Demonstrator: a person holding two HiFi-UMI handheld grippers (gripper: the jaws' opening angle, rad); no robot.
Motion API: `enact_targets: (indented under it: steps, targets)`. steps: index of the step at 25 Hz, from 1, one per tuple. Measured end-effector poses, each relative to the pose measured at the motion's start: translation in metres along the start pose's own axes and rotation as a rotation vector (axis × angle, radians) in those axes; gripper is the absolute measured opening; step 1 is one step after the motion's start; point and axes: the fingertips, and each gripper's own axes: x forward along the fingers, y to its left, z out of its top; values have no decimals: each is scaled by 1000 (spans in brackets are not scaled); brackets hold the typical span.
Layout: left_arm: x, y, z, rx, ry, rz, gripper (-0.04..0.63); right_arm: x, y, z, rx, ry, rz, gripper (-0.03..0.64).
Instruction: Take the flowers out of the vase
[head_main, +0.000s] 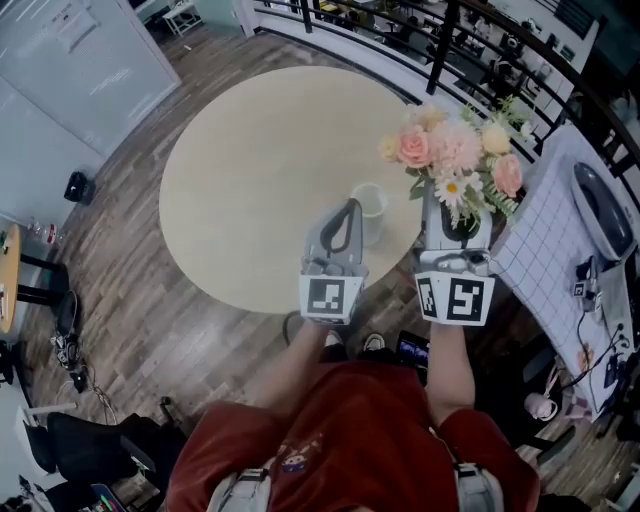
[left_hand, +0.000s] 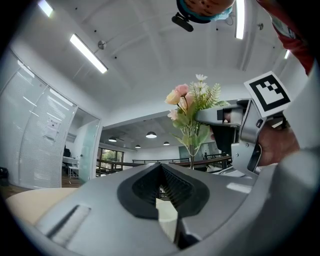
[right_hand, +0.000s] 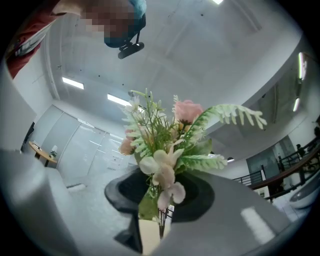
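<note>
The right gripper (head_main: 457, 228) clamps the stems of the flowers (head_main: 452, 155), holding the bouquet upright over the right edge of the round bench (head_main: 250, 170), clear of the glass vase (head_main: 371, 203). The left gripper (head_main: 347, 210), jaws closed and empty, hovers just beside the vase.

hidden | flowers (head_main: 452, 152) — stems inside right gripper (head_main: 456, 222) | vase (head_main: 372, 200) — left side behind left gripper (head_main: 349, 212)

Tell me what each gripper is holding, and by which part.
The right gripper is shut on the flower bunch, pinching its stems below the blooms. The left gripper holds nothing; its jaws are together.
</note>
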Motion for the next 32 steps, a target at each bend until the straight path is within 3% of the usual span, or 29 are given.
enact_targets:
  steps: [14,27,32]
  targets:
    - [9,-14,4,-9,-8,-33,5,-17,-12,-53,-16,127,-39,126]
    - [9,-23,-5,-9,9,-45,5,-44,5,-126,32,337,-25,126]
    - [7,-22,-14,-9,23,-42,5,-49,7,-131,49,354,-27,124]
